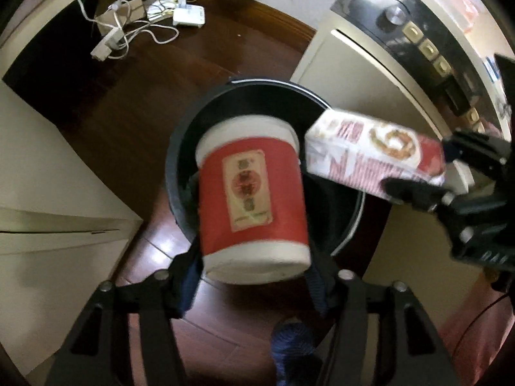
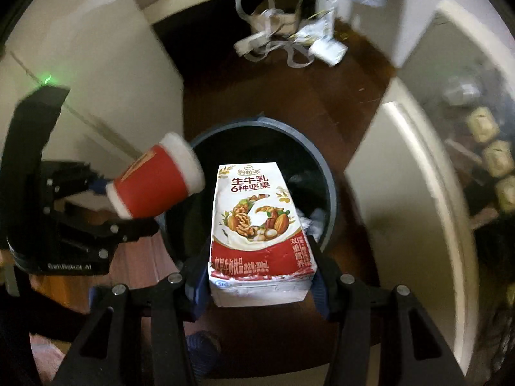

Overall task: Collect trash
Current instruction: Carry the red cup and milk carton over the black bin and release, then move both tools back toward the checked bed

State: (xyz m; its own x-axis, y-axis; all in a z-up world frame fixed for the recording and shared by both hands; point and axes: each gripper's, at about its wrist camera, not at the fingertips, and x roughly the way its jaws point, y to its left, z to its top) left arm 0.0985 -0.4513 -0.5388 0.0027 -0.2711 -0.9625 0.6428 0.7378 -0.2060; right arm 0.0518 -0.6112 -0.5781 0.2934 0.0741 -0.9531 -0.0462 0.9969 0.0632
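Two grippers hang over a round black bin (image 1: 273, 85) on a dark wood floor (image 1: 128, 103), each pointing steeply down.

Left gripper (image 1: 254, 254): its jaws stand wide, with a paper cup (image 1: 252, 193) between them above the bin's mouth. The cup is red with white bands at top and bottom. The cup is tilted, and the blue pads (image 1: 190, 273) sit just beside its base without seeming to press, so it looks let go. Its cream label carries a red round emblem and characters too blurred to read.

Right gripper (image 2: 257, 257): it is clamped on the bottom end of a drink carton (image 2: 257, 218), a blue pad on each side. The carton points out over the bin (image 2: 251, 125), beside the cup (image 2: 154, 180). It is white and red with a picture of mixed nuts. Red print reads "生牛乳 6种坚果", under a small logo, "谷粒多". Lower down, "200mL" can just be made out, and "SIG" near the base.

From the right camera, the left gripper (image 2: 128, 206) shows at the bin's left, its black body marked with white letters ending in "AI"; the rest is blurred. Crumpled white scraps (image 2: 310, 222) lie inside the bin.

Beyond the bin, white cables (image 1: 128, 32) and a white box (image 1: 190, 16) lie on the floor.
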